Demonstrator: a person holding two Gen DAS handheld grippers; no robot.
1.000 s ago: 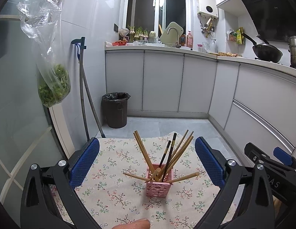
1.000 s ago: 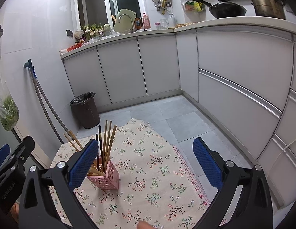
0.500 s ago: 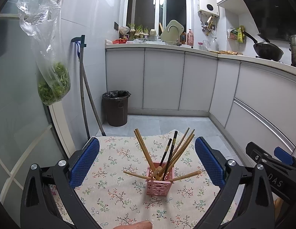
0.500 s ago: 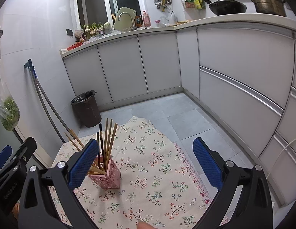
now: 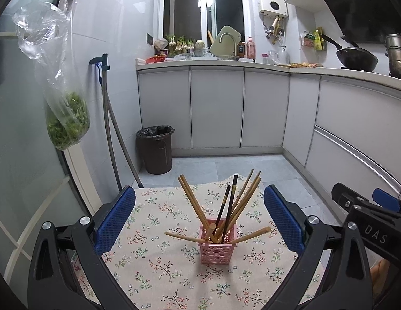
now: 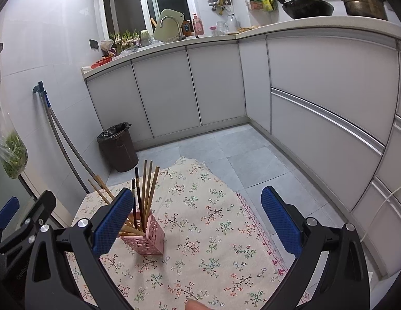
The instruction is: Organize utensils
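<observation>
A pink lattice utensil holder [image 5: 218, 250] stands on the floral tablecloth [image 5: 159, 235], holding several wooden chopsticks [image 5: 194, 202] and two dark ones [image 5: 230, 206]; two wooden ones lean out low to either side. My left gripper [image 5: 199, 222] is open, hanging above and just short of the holder, nothing between its blue pads. In the right wrist view the same holder [image 6: 147, 239] sits at lower left, partly behind the left pad. My right gripper [image 6: 196, 222] is open and empty over the cloth [image 6: 213, 222], to the right of the holder.
A dark bin [image 5: 155, 149] and two leaning poles [image 5: 111, 139] stand past the table's far edge. A bag of greens [image 5: 67, 126] hangs at left. White cabinets [image 6: 324, 95] run along the back and right. A fingertip [image 6: 197, 304] shows at the bottom edge.
Both grippers have drawn back and up slightly, so the holder sits a little lower in each view. Both stay open and empty.
</observation>
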